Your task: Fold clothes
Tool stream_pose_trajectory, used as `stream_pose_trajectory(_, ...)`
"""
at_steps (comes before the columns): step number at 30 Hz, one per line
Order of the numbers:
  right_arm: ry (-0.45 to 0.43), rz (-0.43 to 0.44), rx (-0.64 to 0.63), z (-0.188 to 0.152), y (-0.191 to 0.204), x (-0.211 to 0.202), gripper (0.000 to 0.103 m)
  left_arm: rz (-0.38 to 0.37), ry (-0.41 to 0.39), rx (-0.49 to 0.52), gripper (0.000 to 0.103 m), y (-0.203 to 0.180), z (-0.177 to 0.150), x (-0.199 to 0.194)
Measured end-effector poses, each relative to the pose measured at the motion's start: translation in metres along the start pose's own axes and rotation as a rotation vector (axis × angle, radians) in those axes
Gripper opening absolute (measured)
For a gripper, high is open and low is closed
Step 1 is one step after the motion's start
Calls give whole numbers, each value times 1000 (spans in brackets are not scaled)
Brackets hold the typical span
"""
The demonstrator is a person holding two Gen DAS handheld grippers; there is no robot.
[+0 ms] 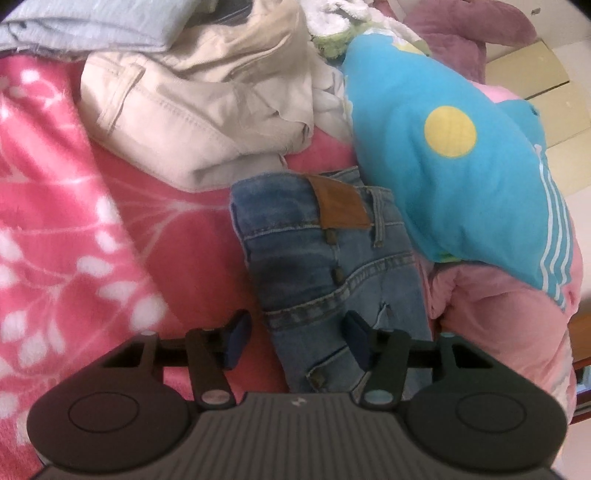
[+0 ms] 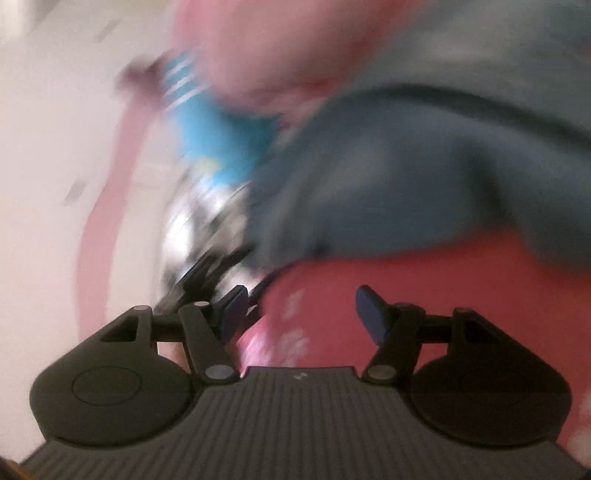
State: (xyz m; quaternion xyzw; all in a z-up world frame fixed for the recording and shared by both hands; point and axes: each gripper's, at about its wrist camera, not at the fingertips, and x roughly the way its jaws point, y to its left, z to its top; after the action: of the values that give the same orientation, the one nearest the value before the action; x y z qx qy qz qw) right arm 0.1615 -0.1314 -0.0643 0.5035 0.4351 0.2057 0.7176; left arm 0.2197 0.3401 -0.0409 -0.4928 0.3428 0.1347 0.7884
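— Jeans (image 1: 328, 266), folded into a narrow bundle, lie on the red floral blanket (image 1: 62, 206) near the middle of the left wrist view, waistband at 12 o'clock with a brown leather patch (image 1: 341, 201) sewn on it.

— Does the left gripper (image 1: 297, 338) have them?

— No grip that I can see. Its jaws stand partly apart, and the lower end of the jeans runs between them. The fingertip at 3 o'clock lies over the denim, the one at 9 o'clock sits just off the denim's edge above the blanket. Whether either pad actually touches the cloth, I cannot tell.

— What surrounds the jeans?

— At 11 o'clock, a crumpled beige garment (image 1: 192, 110) with heavy stitched seams, touching or nearly touching the waistband. Beyond that, at the upper left edge, a folded light blue-grey piece (image 1: 92, 26). At 2 o'clock a bright turquoise cushion (image 1: 450, 177) with a yellow dot and white stripes leans over the jeans' right side. Under it, at 4 o'clock, pale pink fabric (image 1: 502, 332).

— And the right gripper (image 2: 301, 308)?

— Its view is heavily smeared. The jaws are wide apart with nothing between them; only the red blanket (image 2: 424, 288) shows in the gap.

— Anything recognisable there?

— A dark blue-grey cloth mass (image 2: 388, 177) at 1 o'clock, a turquoise patch with white stripes (image 2: 207, 122) at 11 o'clock, pink above it. A black-and-white jumble at 10 o'clock, just past the left fingertip, is too blurred to name
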Motion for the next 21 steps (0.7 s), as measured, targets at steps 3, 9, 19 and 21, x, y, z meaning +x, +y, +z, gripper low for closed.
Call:
stream_pose_trajectory(3, -153, -118, 93, -12, -16, 1, 64, -20, 16, -9, 47, 5, 1, 0)
stream_pose_trajectory(9, -324, -127, 160, 4, -24, 13, 64, -40, 24, -9, 47, 9, 5, 10)
stream_pose_trajectory(19, -440, -14, 115, 33, -28, 44, 66, -6, -5, 29, 43, -7, 14, 28)
stream_pose_trajectory(21, -448, 17, 110, 39, -36, 51, 54, 21, -16, 51, 37, -12, 12, 28)
